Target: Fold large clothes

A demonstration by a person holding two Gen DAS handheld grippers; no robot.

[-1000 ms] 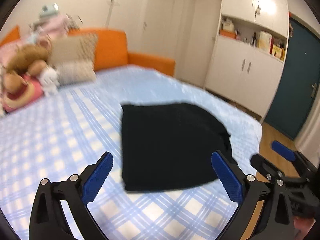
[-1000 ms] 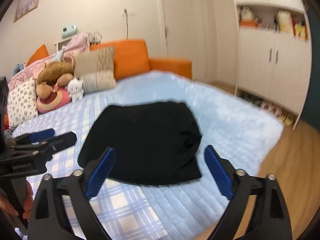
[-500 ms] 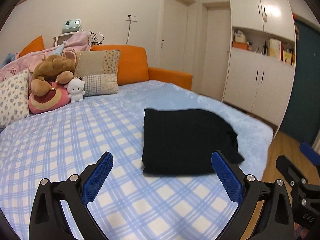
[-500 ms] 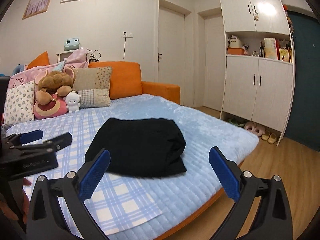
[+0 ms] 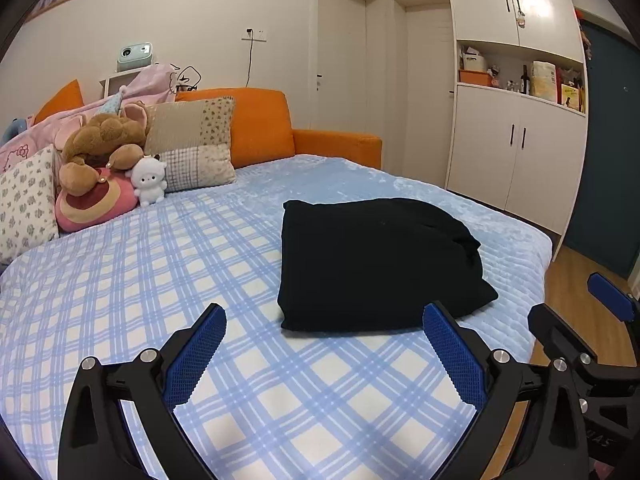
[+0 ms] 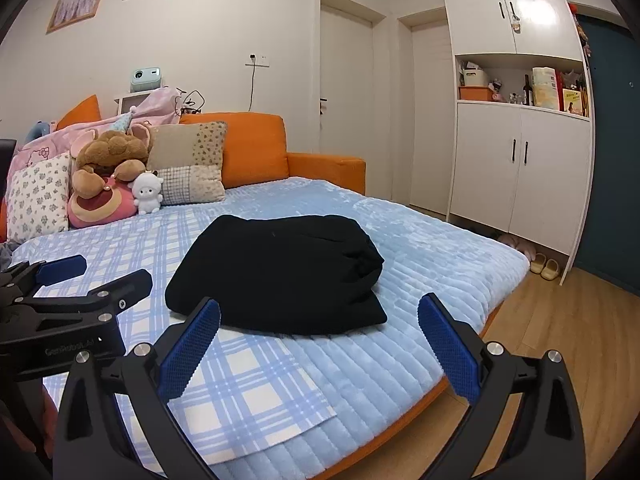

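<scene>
Folded black knit garment (image 5: 372,264) on blue plaid bed (image 5: 120,280), twelve o'clock of left gripper (image 5: 322,350) and right gripper (image 6: 318,336), both spread wide, holding nothing

The folded garment (image 5: 376,264) lies on the bed (image 5: 160,264) ahead of my two grippers, toward its right edge. Pillows (image 5: 192,148) and stuffed toys (image 5: 104,148) sit behind it, far left; the cupboard (image 5: 516,152) stands right.

Both wrist cameras look from the near edge of the blue checked bed (image 5: 120,272) toward the far orange sofa headboard (image 6: 256,148), low over the mattress. The left view sits further left; both share the folded black garment (image 5: 372,264) and the white cupboard (image 6: 520,168).
</scene>
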